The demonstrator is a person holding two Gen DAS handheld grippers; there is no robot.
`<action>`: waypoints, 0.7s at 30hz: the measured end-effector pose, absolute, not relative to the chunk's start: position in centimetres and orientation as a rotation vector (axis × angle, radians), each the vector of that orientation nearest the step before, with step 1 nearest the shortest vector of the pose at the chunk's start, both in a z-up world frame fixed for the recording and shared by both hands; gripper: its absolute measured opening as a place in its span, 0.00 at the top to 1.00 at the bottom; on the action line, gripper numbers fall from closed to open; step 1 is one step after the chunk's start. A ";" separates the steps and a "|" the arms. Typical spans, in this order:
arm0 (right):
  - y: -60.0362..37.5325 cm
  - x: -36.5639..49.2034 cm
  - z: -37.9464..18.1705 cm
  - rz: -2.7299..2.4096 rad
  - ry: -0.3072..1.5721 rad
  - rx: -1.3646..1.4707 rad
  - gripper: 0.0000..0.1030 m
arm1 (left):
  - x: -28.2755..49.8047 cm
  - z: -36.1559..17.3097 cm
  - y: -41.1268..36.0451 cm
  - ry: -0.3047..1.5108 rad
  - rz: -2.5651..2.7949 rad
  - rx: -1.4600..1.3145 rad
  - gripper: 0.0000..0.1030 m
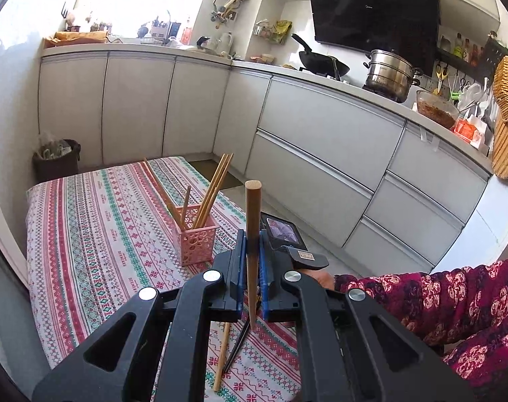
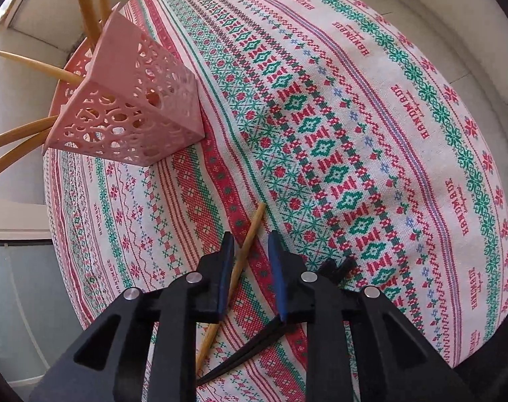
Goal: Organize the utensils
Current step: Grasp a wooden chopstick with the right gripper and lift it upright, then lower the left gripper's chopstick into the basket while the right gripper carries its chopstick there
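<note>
My left gripper is shut on a dark brown wooden chopstick and holds it upright above the near part of the table. Beyond it, to the left, a pink perforated holder stands with several light chopsticks in it. My right gripper points down at the patterned cloth with its jaws apart. A light wooden chopstick lies flat on the cloth between them, unpressed. A pair of black chopsticks lies under its right finger. The pink holder is at the upper left there.
In the left wrist view the light chopstick and black chopsticks lie under my fingers. A floral sleeve reaches in from the right. Grey cabinets and a dark bin surround the small table.
</note>
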State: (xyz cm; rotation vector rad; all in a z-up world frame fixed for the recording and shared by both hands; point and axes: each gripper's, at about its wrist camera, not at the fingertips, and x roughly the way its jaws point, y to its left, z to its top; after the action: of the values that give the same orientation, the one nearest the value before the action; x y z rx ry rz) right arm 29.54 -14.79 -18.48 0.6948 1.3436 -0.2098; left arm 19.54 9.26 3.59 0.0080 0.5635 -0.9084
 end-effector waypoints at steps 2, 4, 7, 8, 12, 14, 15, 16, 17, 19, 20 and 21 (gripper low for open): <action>-13.4 30.4 -18.3 -0.225 1.347 0.634 0.75 | 19.5 3.7 9.5 0.558 -0.903 0.001 0.94; -11.6 31.0 -18.1 -0.240 1.345 0.546 0.76 | 19.4 3.9 9.7 0.552 -0.898 -0.002 0.94; -9.8 31.3 -18.0 -0.207 1.336 0.479 0.89 | 19.4 4.2 10.0 0.542 -0.891 -0.006 0.93; -9.7 31.2 -18.1 -0.185 1.332 0.512 0.91 | 19.4 4.3 10.1 0.537 -0.890 -0.009 0.93; -11.2 28.7 -15.7 -0.128 1.165 0.534 0.95 | 19.2 4.7 10.3 0.519 -0.888 -0.018 0.93; -12.0 27.0 -13.6 -0.091 1.074 0.538 0.95 | 18.9 5.0 10.2 0.508 -0.885 -0.015 0.93; -12.4 26.1 -12.4 -0.075 1.024 0.532 0.95 | 18.7 5.2 10.1 0.500 -0.882 -0.015 0.93; -12.7 25.0 -11.0 -0.064 0.969 0.512 0.95 | 18.5 5.3 10.0 0.490 -0.876 -0.018 0.93; -13.0 23.7 -9.6 -0.043 0.912 0.498 0.95 | 18.3 5.5 9.9 0.478 -0.871 -0.023 0.93; -14.3 21.7 -7.2 -0.013 0.827 0.476 0.95 | 17.9 5.9 9.4 0.455 -0.863 -0.029 0.93; -14.7 21.0 -6.2 0.002 0.794 0.468 0.95 | 17.7 6.0 9.1 0.443 -0.859 -0.031 0.93; -14.6 20.3 -5.2 0.014 0.762 0.457 0.95 | 17.5 6.2 8.7 0.433 -0.857 -0.033 0.93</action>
State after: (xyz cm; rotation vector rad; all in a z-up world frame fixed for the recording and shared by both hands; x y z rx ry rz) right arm 20.31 -14.62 -5.24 0.4575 0.7618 0.0144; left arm 17.50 8.65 6.16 -0.0335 0.4332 -0.8574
